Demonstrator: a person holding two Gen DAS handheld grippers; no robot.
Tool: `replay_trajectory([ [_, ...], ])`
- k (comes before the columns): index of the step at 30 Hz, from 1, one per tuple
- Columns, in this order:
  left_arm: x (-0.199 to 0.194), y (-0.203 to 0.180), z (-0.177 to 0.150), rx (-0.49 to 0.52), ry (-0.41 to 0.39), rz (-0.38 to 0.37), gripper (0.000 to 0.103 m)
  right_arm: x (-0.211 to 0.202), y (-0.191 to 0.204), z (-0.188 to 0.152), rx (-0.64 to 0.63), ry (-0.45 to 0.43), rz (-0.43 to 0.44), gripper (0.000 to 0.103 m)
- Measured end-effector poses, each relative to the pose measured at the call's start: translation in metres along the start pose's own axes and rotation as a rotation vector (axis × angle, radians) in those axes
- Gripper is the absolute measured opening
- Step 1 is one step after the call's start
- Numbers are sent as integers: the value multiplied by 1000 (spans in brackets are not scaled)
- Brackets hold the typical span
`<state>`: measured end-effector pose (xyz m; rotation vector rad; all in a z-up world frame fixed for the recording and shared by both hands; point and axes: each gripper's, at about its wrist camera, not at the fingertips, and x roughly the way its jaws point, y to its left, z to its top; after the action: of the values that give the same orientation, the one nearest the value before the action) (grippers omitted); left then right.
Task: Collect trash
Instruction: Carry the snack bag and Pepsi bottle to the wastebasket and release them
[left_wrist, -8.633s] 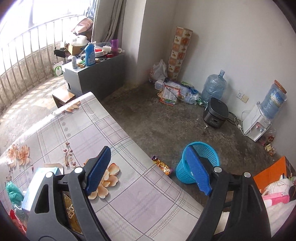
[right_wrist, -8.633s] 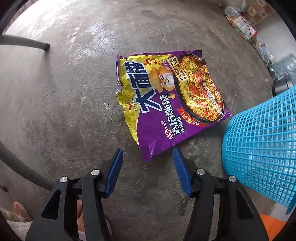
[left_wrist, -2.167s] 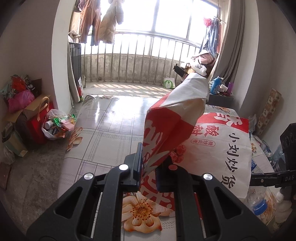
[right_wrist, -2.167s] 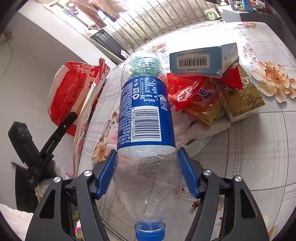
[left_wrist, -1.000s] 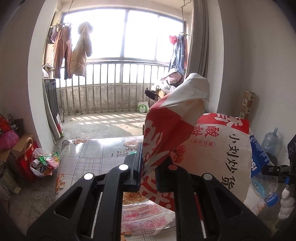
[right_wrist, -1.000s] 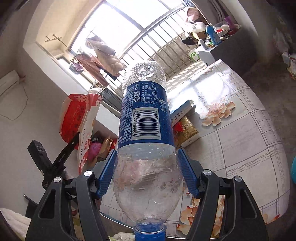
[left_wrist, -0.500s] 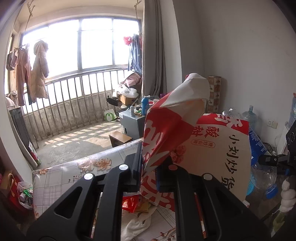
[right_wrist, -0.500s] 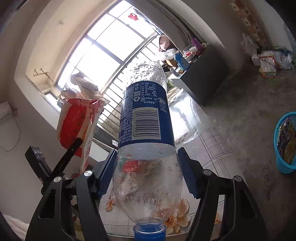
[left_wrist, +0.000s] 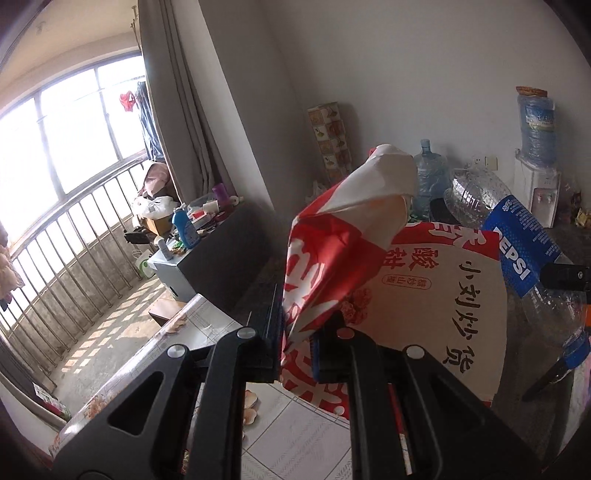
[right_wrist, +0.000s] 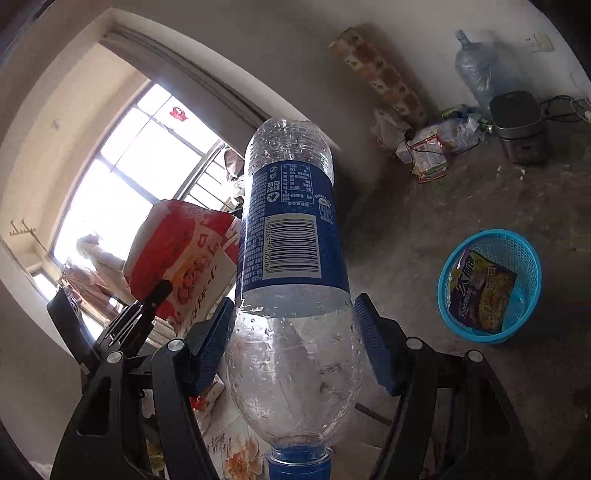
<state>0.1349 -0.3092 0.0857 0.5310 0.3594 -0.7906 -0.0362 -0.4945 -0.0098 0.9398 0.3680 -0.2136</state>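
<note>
My left gripper (left_wrist: 297, 343) is shut on a red and white snack bag (left_wrist: 373, 280) and holds it up above the table. The bag also shows in the right wrist view (right_wrist: 181, 258), to the left of the bottle. My right gripper (right_wrist: 295, 343) is shut on an empty Pepsi bottle (right_wrist: 291, 273), cap toward the camera. The bottle also shows at the right of the left wrist view (left_wrist: 517, 251). A blue trash basket (right_wrist: 532, 266) stands on the floor to the right with a purple noodle wrapper (right_wrist: 480, 291) inside.
The flowered table (left_wrist: 177, 332) lies below both grippers. A grey cabinet (left_wrist: 218, 266) with bottles stands by the curtain. A rice cooker (right_wrist: 519, 125), water jugs (right_wrist: 476, 70), a dispenser (left_wrist: 535, 184) and bags of litter (right_wrist: 432, 147) line the far wall on the concrete floor.
Both grippers have swung right, away from the window toward the room's corner and floor, each keeping its load. The blue basket has come fully into the right wrist view.
</note>
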Motion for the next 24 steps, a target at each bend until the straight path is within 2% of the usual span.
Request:
replay_trajectory([
  [5,92,-67,13,92,126,-88,11,7,-55,8,131,-9,-60,65],
  [12,216,-144,-3,177,317,-157,11,51,-148,3,383,76,-111,65],
  [16,269,-188,-23,168,442,-223,11,83,-189,3,491,133,-159,65],
  [18,291,-201,-27,161,480,-247,12,98,-207,5,526,148,-202,65],
  [20,311,-211,-28,115,511,-304,17,112,-228,10,564,158,-236,66],
  [22,333,-223,-32,79,567,-335,55,133,-255,16,612,157,-274,67],
  [23,343,-228,-35,79,586,-325,74,145,-270,19,625,160,-278,74],
  [24,344,-232,-38,76,586,-321,74,159,-285,19,637,178,-275,75],
])
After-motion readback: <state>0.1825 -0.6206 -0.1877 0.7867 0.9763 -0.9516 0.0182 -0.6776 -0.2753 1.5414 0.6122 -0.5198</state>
